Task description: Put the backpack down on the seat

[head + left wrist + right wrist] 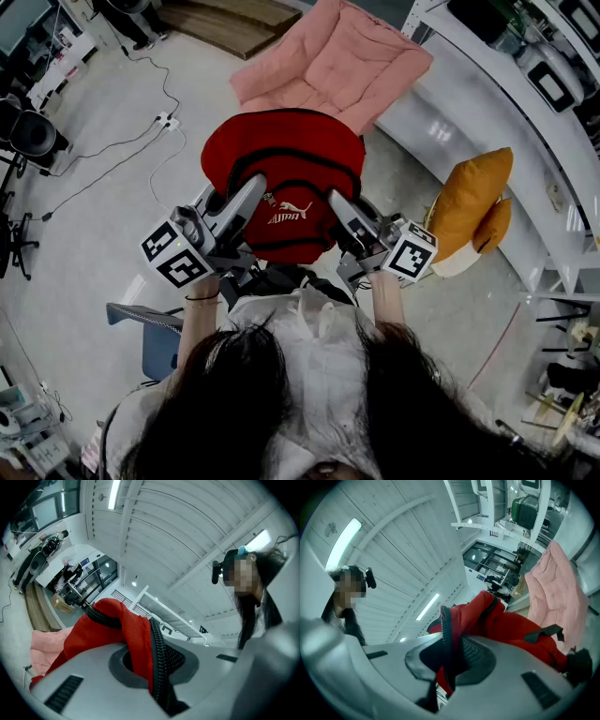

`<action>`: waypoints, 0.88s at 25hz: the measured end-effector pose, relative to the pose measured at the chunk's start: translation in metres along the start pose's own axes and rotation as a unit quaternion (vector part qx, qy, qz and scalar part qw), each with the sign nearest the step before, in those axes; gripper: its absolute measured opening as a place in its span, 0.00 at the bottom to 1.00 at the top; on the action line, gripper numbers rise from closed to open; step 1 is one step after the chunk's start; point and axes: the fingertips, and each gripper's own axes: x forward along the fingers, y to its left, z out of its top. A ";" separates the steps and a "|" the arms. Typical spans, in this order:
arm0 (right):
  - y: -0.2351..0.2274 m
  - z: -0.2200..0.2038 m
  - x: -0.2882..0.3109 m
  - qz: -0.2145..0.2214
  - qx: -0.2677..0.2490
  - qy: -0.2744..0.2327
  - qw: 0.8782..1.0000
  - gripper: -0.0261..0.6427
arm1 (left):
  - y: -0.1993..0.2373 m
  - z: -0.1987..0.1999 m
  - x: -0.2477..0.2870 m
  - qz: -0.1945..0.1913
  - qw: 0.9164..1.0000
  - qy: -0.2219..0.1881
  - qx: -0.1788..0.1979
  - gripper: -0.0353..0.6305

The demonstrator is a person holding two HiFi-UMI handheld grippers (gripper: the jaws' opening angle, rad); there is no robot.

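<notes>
Red backpack (pixel 281 159) aloft, pink seat (pixel 347 56) ahead.
Both the left tool (pixel 251 192) and right tool (pixel 339 204) clamp its zippered edge; I'd carry it forward level, lower until it rests, then release.

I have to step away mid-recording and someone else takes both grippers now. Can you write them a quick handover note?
Grippers: the left gripper is shut on the red backpack at a zipper edge. The right gripper is shut on its other side, also at a zipper.
Things: the backpack hangs in the air between both grippers, in front of the pink seat, not resting on it.
Done: backpack gripped and held up.
Left: lower it onto the seat, then open both jaws.
</notes>
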 end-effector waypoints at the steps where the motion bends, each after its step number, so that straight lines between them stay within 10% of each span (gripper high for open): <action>1: -0.001 0.000 0.000 -0.003 -0.002 0.000 1.000 0.12 | 0.001 -0.001 0.000 -0.001 1.000 0.001 -0.001 0.13; 22: -0.008 -0.026 0.059 -0.033 -0.007 -0.012 0.999 0.12 | 0.052 0.032 -0.031 -0.010 1.000 0.015 -0.004 0.13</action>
